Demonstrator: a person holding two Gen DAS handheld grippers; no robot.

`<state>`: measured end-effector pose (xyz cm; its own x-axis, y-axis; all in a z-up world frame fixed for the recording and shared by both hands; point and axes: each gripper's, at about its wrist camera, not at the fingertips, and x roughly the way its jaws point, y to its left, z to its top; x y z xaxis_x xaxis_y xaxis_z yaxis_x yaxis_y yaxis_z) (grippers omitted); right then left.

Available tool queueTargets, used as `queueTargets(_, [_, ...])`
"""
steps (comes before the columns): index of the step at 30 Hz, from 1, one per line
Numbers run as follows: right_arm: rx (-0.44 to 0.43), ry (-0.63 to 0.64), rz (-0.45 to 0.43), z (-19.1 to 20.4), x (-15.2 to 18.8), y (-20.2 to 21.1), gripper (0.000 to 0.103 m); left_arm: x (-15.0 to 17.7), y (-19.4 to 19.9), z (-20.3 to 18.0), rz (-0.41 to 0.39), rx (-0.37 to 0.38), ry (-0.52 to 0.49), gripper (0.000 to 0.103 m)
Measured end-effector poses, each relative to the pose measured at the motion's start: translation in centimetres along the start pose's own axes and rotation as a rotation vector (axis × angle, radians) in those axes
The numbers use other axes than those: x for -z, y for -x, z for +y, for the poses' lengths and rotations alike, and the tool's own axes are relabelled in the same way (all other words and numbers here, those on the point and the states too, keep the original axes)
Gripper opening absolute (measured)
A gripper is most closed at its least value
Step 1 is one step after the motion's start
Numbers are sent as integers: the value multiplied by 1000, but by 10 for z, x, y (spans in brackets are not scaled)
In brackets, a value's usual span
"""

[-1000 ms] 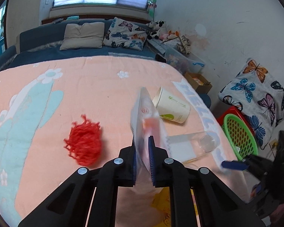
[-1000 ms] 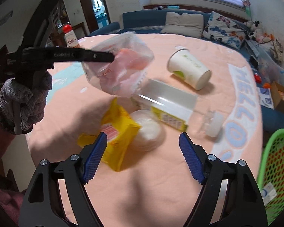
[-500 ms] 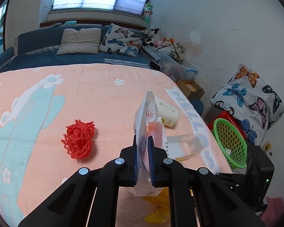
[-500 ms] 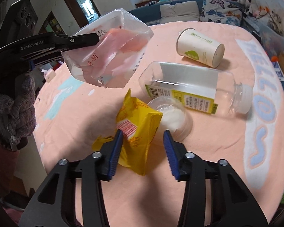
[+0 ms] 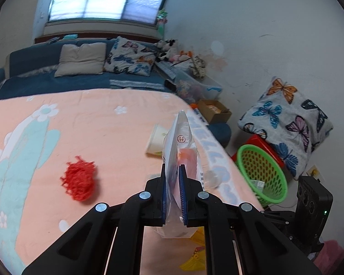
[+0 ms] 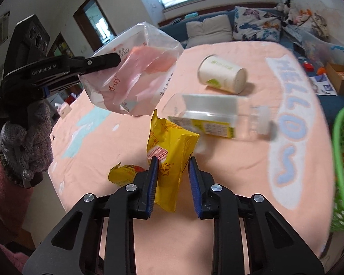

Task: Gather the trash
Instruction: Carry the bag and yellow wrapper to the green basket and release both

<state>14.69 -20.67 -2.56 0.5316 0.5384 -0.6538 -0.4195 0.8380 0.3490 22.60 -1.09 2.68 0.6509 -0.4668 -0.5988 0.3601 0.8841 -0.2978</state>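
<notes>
My left gripper (image 5: 172, 167) is shut on a clear plastic bag (image 5: 181, 137) with pink contents and holds it in the air above the peach blanket. The right wrist view shows that bag (image 6: 135, 78) hanging from the left gripper (image 6: 115, 60), which a gloved hand (image 6: 27, 142) carries. My right gripper (image 6: 173, 159) is closing on a yellow snack packet (image 6: 172, 142), and both pads press its sides. Just beyond the packet lie a clear bottle (image 6: 213, 116) with a yellow label and a white paper cup (image 6: 222, 75), both on their sides.
A red mesh ball (image 5: 80, 181) lies on the blanket to the left. A green basket (image 5: 261, 171) stands on the floor past the bed's right edge, beside a red stool and a butterfly cushion. A cardboard box (image 5: 214, 111) and a storage bin sit along the wall.
The right gripper's jaws went from wide apart to closed on the yellow packet. The left gripper rose and swung right with the bag, bringing the green basket into fuller view.
</notes>
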Motion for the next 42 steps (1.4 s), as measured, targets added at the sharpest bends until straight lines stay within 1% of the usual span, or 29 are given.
queueTargets(5, [65, -36, -54, -20, 5, 36, 27, -7, -7, -32, 0, 51, -46, 9])
queueTargets(9, [142, -96, -93, -50, 8, 63, 27, -12, -18, -58, 7, 88, -75, 9])
queueTargets(12, [213, -141, -119, -76, 12, 82, 27, -17, -30, -80, 17, 114, -107, 9])
queueTargets(21, [484, -288, -157, -173, 28, 130, 27, -25, -73, -143, 61, 181, -179, 9])
queueTargets(23, [521, -318, -158, -190, 31, 135, 28, -26, -84, -155, 75, 193, -192, 9])
queueTargets(27, [574, -370, -160, -217, 37, 143, 30, -27, -102, -179, 95, 210, -229, 9])
queueTargets(30, [600, -394, -161, -228, 43, 147, 31, -28, -116, -194, 114, 223, -249, 9])
queueTargets(33, [620, -415, -158, -237, 47, 150, 34, -27, -128, -208, 130, 236, -263, 9])
queueTargets(34, [622, -426, -160, -240, 49, 151, 38, -26, -133, -213, 139, 243, -270, 9])
queueTargets(35, [623, -434, -160, -242, 51, 152, 42, -26, -136, -216, 142, 243, -276, 9])
queueTargets(37, [631, -443, -166, -244, 52, 154, 44, -24, -143, -224, 154, 247, -286, 9])
queueTargets(40, [631, -450, -171, -243, 54, 158, 48, -22, -156, -236, 177, 259, -292, 9])
queueTargets(42, [629, -449, -175, -241, 56, 161, 49, -20, -165, -244, 190, 267, -297, 9])
